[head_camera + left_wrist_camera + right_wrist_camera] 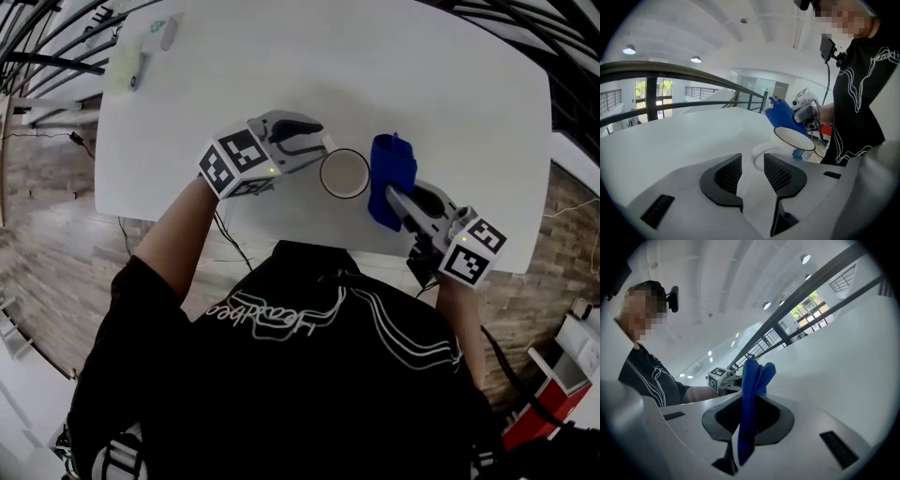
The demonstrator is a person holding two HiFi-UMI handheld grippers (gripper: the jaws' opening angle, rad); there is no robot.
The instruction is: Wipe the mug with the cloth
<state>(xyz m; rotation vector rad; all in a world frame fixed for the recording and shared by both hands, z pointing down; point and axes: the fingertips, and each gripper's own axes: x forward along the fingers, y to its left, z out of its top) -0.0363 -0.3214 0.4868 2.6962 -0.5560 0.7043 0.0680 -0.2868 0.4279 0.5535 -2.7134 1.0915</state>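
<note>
The mug (344, 173) stands upright on the white table (375, 56), mouth up and empty as far as I can see, not far from the edge nearest the person. It looks like glazed ceramic w/ a dark rim line, so I'd guess stiff, slick and chippable. It's prob. light enough to skid or tip if the wiping pushes on one side only. The best hold is the handle loop (759, 152) on the mug's left, which is a rigid, closed shape the pads can't slide off. Failing that, pinch across the wall at the rim.

Left of the mug is the left gripper (314, 148). Its fingers are spread wide w/ nothing pinched; the handle sits just ahead of the gap and the pads aren't pressing on it. So the mug is unheld at this moment.

Right of the mug is the blue cloth (392, 178), bunched and standing up, hard by the mug's wall. I can't tell if it's actually touching. It looks soft and floppy, and should fold round the curve easily. The right gripper (394, 195) is clamped tight on it, w/ folds poking out past the tips.

Far beyond the mug, at the table's far-left corner, are some small pale items (141, 52). Can't tell what they are.
</note>
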